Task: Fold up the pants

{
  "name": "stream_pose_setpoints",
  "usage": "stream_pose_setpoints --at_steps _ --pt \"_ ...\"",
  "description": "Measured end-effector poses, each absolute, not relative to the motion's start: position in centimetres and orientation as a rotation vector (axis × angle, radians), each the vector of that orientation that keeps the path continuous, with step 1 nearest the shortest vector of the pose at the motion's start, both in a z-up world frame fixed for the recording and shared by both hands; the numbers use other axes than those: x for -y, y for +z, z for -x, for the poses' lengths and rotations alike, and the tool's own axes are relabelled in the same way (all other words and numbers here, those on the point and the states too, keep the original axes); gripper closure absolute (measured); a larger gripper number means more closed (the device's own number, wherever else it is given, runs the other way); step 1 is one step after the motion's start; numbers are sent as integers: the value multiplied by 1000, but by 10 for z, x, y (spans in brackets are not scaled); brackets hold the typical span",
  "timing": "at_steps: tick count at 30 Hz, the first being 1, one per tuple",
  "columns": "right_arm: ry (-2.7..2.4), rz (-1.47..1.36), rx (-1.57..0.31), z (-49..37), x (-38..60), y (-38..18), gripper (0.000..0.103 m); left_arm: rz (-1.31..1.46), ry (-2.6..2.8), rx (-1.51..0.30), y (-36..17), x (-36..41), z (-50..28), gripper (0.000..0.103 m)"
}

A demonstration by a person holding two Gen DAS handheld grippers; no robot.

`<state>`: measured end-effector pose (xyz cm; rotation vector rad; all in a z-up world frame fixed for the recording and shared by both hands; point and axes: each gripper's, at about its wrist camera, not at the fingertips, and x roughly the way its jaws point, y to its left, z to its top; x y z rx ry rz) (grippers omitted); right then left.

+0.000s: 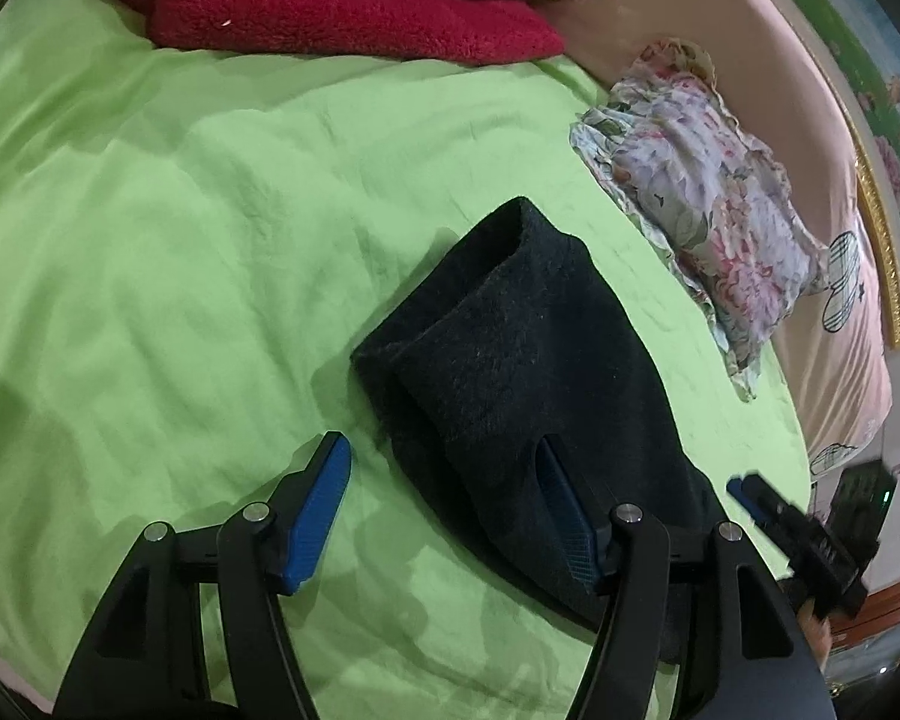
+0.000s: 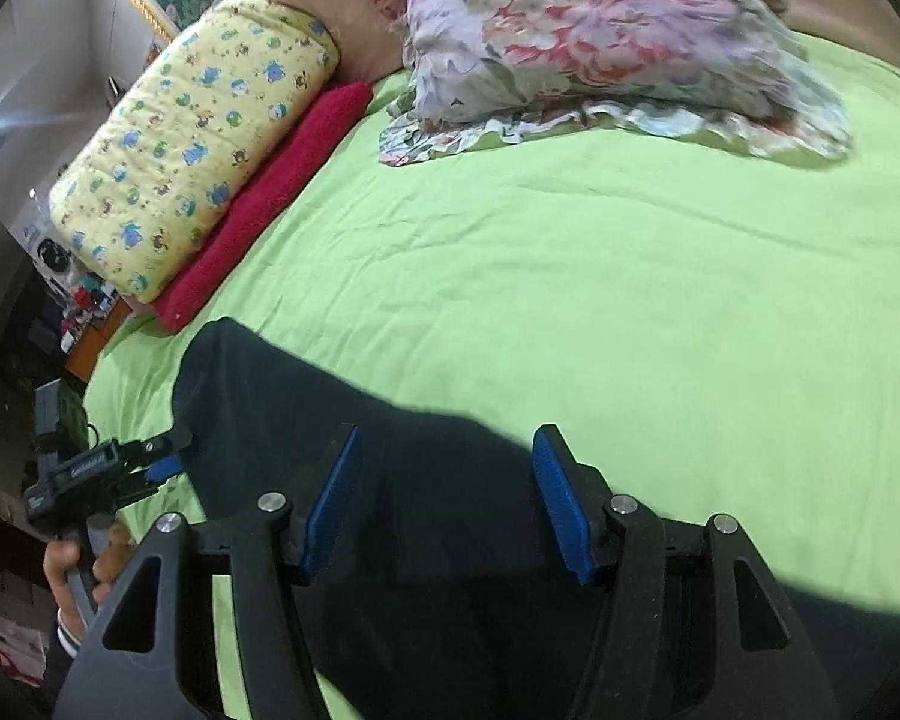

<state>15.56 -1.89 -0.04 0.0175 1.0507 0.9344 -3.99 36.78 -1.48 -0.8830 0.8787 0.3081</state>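
Note:
Dark folded pants (image 1: 510, 360) lie on the green bed sheet (image 1: 180, 240). My left gripper (image 1: 444, 510) is open at their near end: its left finger (image 1: 324, 504) hangs over bare sheet and its right finger (image 1: 561, 510) sits in a crease of the cloth. My right gripper (image 1: 744, 489) shows at the pants' right edge, held by a hand. In the right wrist view my right gripper (image 2: 448, 501) stands open just above the pants (image 2: 306, 408), with nothing pinched. My left gripper (image 2: 168, 468) appears there at the pants' left edge.
A red fleece blanket (image 1: 330, 18) and a yellow patterned quilt (image 2: 198, 138) lie along one side of the bed. A floral pillow (image 1: 702, 198) rests by the pink headboard (image 1: 768, 60). A gold-framed picture (image 1: 888, 210) hangs behind. Furniture and clutter (image 2: 60, 300) stand beside the bed.

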Motion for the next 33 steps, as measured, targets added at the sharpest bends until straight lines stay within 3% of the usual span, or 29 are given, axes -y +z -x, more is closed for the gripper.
stream_pose_setpoints --at_steps 5,9,11,14,15,17,23,27,28,32,33 --pt "969 102 -1115 -170 -19 -19 45 872 317 -875 -18 -368 28 38" --pt "996 196 -1161 -164 -31 -38 60 874 316 -853 -21 -371 23 40" --pt "1004 211 -1159 -159 -29 -35 73 864 322 -837 -22 -371 19 42" --pt "994 259 -1105 -150 -27 -23 87 852 329 -830 -20 -370 14 62" --pt "988 264 -1077 -145 -25 -15 88 879 295 -813 -16 -371 17 75" --pt "982 265 -1026 -138 -20 -3 91 906 264 -780 -4 -370 27 78" --pt "922 362 -863 -122 -27 13 93 895 190 -675 40 -365 64 80" --pt "887 367 -915 -130 -42 -21 92 874 241 -778 13 -374 54 79" --pt "870 369 -943 -132 -45 -32 87 873 254 -798 7 -376 52 78" --pt "860 221 -964 -132 -28 -22 70 852 308 -783 4 -381 62 65" --pt "863 193 -958 -130 -20 -15 69 815 344 -757 11 -380 67 56"
